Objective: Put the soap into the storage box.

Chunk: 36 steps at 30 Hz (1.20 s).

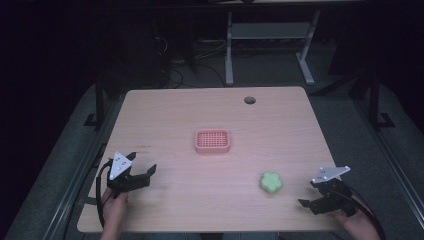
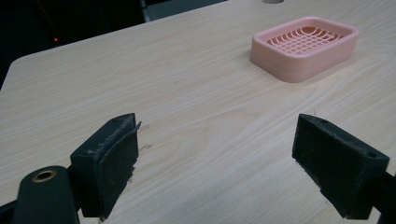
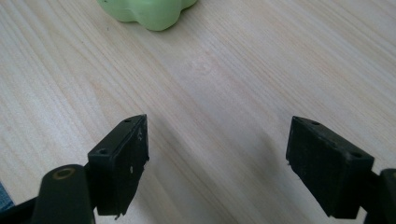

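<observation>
**A:** Start with what's nearest you. Your right gripper [image 1: 314,196] sits low at the near right corner of the table [image 1: 165,115], jaws spread wide with nothing between them. In the right gripper view the pads [image 3: 122,163] frame bare wood, and the green flower-shaped soap [image 3: 148,11] sits just ahead of them, cut off by the top edge.

**B:** And my left?

**A:** Your left gripper [image 1: 144,166] is at the near left, also spread wide and empty, hovering close over the wood. Its jaws point toward the pink soap dish [image 2: 306,45], which stands well ahead of them.

**B:** So where am I in the job?

**A:** At the very start, I'd say. Nothing is picked up. The soap [image 1: 270,182] lies on the table near your right gripper, well apart from the dish [image 1: 212,141], which sits around the middle of the table with its grid empty.

**B:** Next move?

**A:** Likely your right hand's. Ease forward until the soap is between the pads, keep the jaws level with its sides, then close gently; it's rounded and lobed, so it may slip if you catch it off-centre. Past the dish, a cable hole [image 1: 249,100] marks the far edge.
</observation>
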{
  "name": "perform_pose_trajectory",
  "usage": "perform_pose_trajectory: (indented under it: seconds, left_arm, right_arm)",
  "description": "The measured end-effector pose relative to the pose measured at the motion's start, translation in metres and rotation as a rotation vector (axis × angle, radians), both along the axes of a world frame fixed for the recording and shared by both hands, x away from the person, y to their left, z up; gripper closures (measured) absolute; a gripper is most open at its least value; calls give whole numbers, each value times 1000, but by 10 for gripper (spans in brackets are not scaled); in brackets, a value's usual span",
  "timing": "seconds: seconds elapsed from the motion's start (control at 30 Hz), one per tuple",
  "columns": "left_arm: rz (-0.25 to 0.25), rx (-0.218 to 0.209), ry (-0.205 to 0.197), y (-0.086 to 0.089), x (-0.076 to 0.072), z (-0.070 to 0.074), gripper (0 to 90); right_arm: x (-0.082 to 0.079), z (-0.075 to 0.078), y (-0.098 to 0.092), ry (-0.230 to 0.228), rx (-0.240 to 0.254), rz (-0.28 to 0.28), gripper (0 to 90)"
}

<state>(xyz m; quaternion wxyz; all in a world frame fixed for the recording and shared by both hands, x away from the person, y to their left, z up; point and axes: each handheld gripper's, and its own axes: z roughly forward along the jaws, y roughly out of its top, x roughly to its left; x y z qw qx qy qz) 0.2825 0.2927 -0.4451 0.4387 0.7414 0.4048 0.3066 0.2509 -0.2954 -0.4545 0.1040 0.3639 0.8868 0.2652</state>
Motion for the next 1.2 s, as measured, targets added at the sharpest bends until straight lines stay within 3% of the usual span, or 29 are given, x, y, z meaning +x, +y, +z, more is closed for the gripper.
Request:
perform_pose_trajectory:
  seconds: [0.63,1.2]
  left_arm:
    - [2,7,-6,-1,-1,1,142]
    - [26,-3,-8,8,-2,2,142]
  right_arm:
    - [3,7,24,-25,-22,70,187]
    - [15,21,54,-5,-60,132,183]
